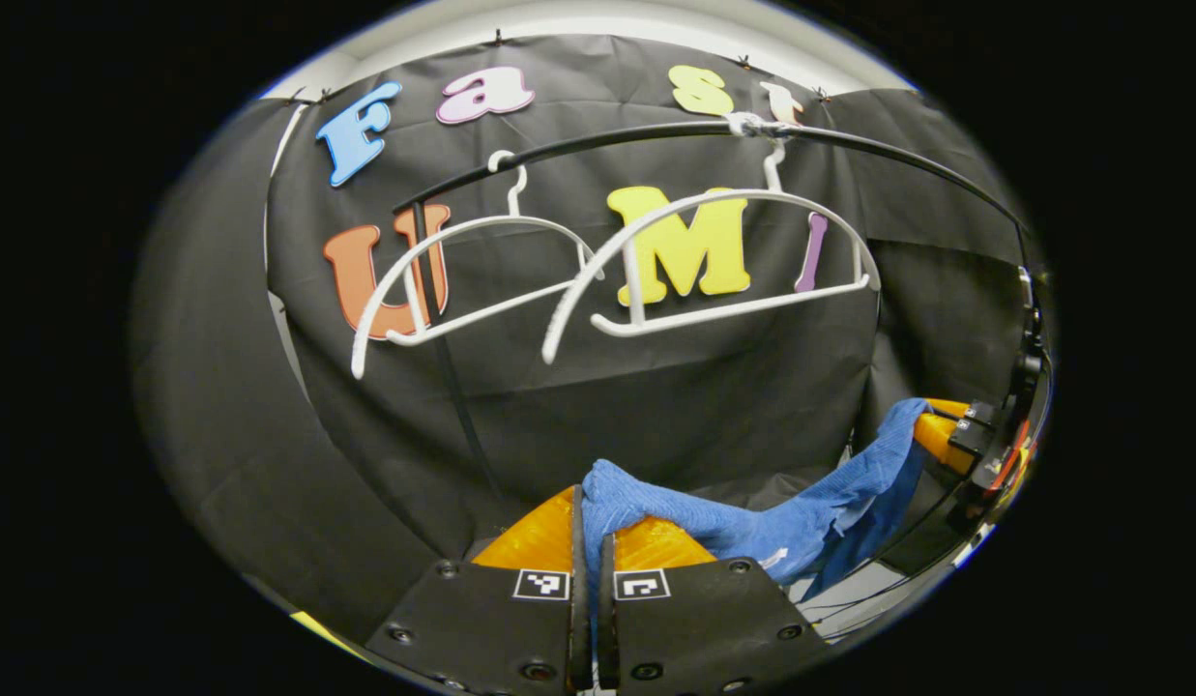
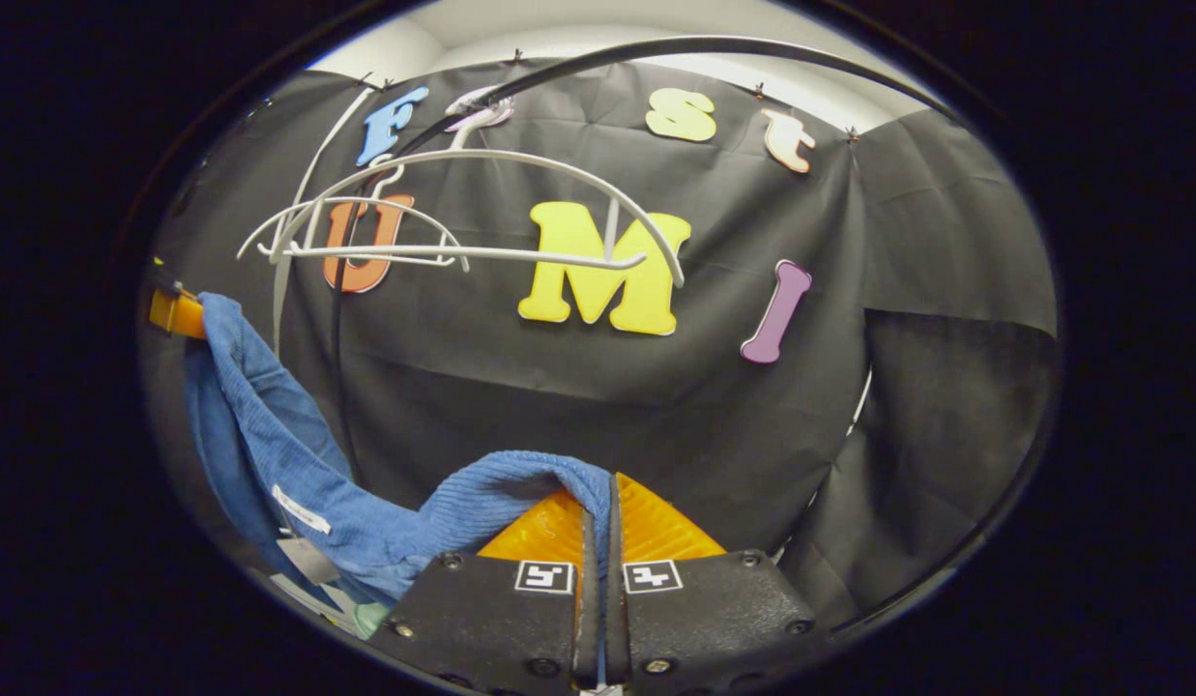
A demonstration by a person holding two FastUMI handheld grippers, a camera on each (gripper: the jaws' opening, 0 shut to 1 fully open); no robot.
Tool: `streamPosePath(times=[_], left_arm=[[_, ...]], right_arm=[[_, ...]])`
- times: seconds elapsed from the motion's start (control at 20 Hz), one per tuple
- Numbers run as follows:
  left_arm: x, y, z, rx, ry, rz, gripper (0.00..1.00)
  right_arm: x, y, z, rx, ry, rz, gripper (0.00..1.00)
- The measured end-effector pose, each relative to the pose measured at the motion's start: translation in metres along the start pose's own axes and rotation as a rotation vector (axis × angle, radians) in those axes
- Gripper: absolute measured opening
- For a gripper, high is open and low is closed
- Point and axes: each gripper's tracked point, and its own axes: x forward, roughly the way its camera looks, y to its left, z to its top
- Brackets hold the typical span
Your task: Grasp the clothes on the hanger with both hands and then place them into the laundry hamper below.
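- In the left gripper view we see the left gripper at the bottom; its fingers stand pressed together with almost no gap, and a fold of the blue garment is pinched between them.
- From this pinch the blue cloth runs to the right and a little upward, hanging slack in the middle; it ends at the right gripper, which we see at the right edge of the same view with the cloth bunched over its tip.
- In the right gripper view the right gripper is at the bottom; its fingers are also closed tight, and the ribbed edge of the blue garment goes over the tip and down into the narrow slit between them.
- From there the cloth sags to the left and then climbs to the left gripper at the far left edge; a small white tag shows on the fabric.
- So the garment is off the hangers and is stretched in the air between the two grippers, below the rail.
- Above, a dark curved rail carries two white hangers; the nearer hanger and the farther hanger both hang bare, side by side.
- In the right gripper view the same hangers overlap one another at the upper left, under the rail.
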Motion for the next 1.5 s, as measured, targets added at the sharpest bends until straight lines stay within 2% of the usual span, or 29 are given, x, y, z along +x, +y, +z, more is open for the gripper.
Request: streamPosePath(times=[0.35,0.4,0.45,0.85,1.1,1.3,1.5], left_arm=[[-0.020,-0.031,-0.011,0.020,0.002,-0.038,0.03],[-0.024,-0.035,-0.010,0.020,0.001,-0.042,0.07],[-0.027,-0.036,-0.009,0.021,-0.003,-0.045,0.03],[-0.042,-0.056,-0.006,0.000,-0.030,-0.062,0.03],[-0.023,-0.066,-0.061,-0.043,0.076,-0.054,0.02],[-0.003,-0.070,-0.103,-0.073,0.169,-0.044,0.03],[0.024,-0.070,-0.159,-0.100,0.287,-0.007,0.04]], right_arm=[[-0.022,0.034,0.007,0.035,0.008,0.079,0.06],[-0.025,0.041,0.011,0.043,0.007,0.095,0.06],[-0.030,0.046,0.015,0.050,0.005,0.108,0.06],[-0.051,0.102,0.041,0.097,-0.027,0.244,0.06],[-0.039,0.139,-0.013,0.049,0.060,0.298,0.06],[-0.016,0.148,-0.056,0.060,0.154,0.300,0.06],[0.009,0.152,-0.125,0.050,0.304,0.290,0.06]])
